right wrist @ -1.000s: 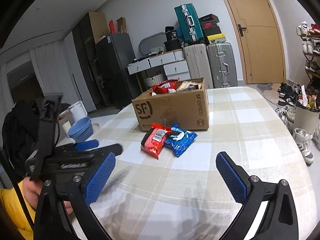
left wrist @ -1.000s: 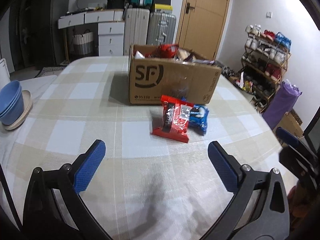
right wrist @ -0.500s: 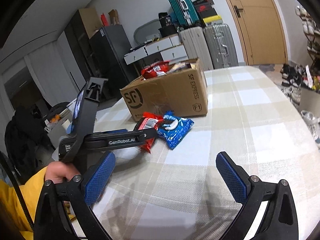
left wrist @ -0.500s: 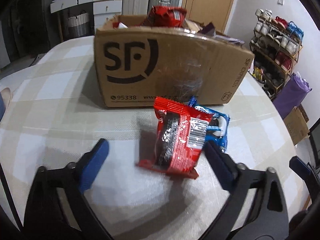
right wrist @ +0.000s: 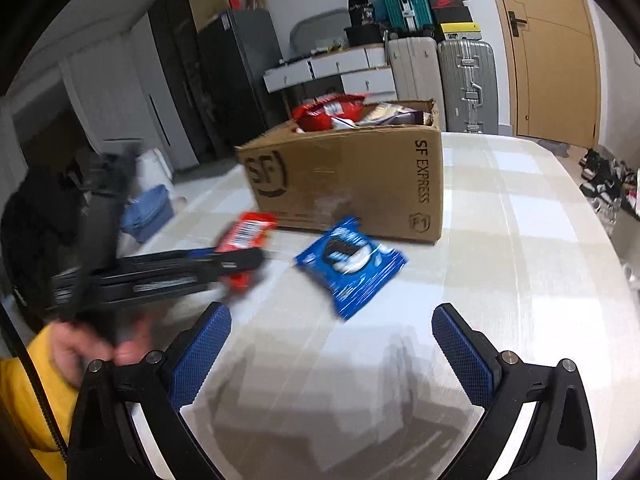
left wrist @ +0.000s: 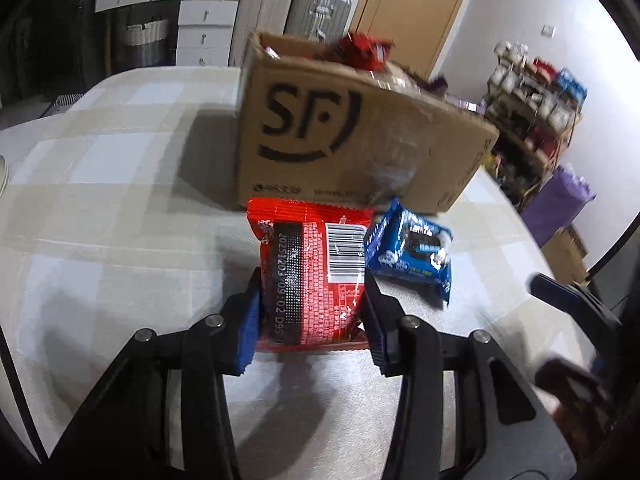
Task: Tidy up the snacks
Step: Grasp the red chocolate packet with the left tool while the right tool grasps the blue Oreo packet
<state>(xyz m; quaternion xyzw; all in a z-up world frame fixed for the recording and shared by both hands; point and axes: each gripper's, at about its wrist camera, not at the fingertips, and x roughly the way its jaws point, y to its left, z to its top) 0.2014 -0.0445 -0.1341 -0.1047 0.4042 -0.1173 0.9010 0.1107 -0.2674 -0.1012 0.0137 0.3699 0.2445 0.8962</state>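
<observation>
A red snack packet [left wrist: 312,276] lies on the checked tablecloth in front of a brown cardboard box [left wrist: 340,148] holding several snacks. My left gripper [left wrist: 312,316] has its jaws closing, and both blue pads press the packet's sides. A blue cookie packet [left wrist: 412,256] lies just right of it. In the right wrist view the blue cookie packet [right wrist: 350,264] sits ahead of my right gripper [right wrist: 332,344], which is open with nothing between its fingers. The left gripper [right wrist: 256,258] shows there from the side, blurred, on the red packet [right wrist: 248,234] in front of the box [right wrist: 352,184].
A hand with a yellow sleeve [right wrist: 80,352] holds the left gripper. Blue bowls [right wrist: 148,212] stand at the table's left edge. Suitcases [right wrist: 464,80] and drawers stand behind the table. A shoe rack [left wrist: 536,92] and a purple bag [left wrist: 556,208] stand to the right.
The left gripper moved forward and down to the red packet, and its jaws closed onto it. The right gripper came nearer the blue packet and stayed open.
</observation>
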